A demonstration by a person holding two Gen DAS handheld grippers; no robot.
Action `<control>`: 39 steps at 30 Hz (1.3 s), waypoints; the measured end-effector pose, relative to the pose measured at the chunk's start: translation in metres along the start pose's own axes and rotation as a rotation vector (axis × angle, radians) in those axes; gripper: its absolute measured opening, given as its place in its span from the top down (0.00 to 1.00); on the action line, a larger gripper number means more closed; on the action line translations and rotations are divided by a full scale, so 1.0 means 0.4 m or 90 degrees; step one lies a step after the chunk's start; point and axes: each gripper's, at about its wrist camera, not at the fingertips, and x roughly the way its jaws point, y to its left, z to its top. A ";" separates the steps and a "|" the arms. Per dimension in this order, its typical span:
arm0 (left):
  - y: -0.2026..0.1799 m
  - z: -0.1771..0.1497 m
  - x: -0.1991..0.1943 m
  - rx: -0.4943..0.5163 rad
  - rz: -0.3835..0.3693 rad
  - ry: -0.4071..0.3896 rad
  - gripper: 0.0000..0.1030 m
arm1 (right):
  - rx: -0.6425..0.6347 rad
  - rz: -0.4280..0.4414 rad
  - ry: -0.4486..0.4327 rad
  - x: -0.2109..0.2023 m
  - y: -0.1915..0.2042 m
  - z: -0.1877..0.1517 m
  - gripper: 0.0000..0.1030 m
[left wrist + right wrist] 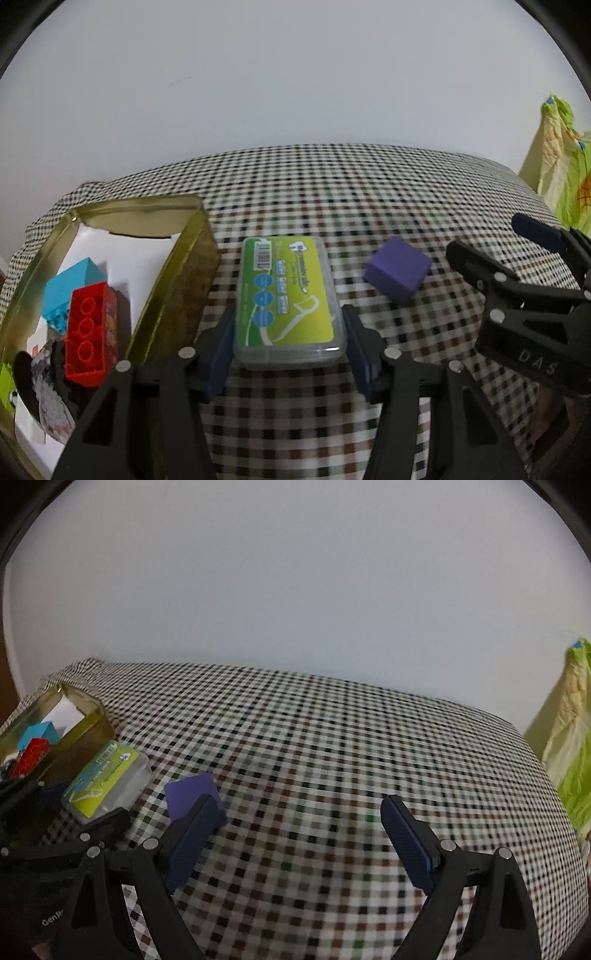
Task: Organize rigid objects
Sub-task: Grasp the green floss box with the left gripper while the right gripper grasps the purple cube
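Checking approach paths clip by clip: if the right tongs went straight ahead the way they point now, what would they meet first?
Probably nothing: ahead of the open right tongs lies only bare checkered tablecloth, then the wall. The purple block sits left of that line, beside the left finger, though depth is unclear.

Floss case [289,299] between tin [177,258], cube [398,272].

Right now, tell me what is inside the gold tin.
Inside the gold tin: a red brick, a blue block behind it, white paper. The near corner's dark clutter is unclear; the floor beneath is covered.
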 end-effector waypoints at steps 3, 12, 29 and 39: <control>0.025 -0.010 -0.003 -0.011 0.006 0.000 0.47 | -0.028 0.009 -0.002 0.007 0.028 0.007 0.11; 0.017 -0.016 -0.005 -0.012 0.016 0.002 0.47 | -0.076 0.047 0.039 0.066 0.054 0.024 0.11; 0.019 -0.035 -0.040 -0.012 0.017 0.004 0.47 | -0.096 0.148 0.097 0.101 0.063 0.025 0.16; 0.022 -0.038 -0.047 -0.015 0.011 0.001 0.47 | -0.113 0.140 0.099 0.085 0.082 0.016 0.57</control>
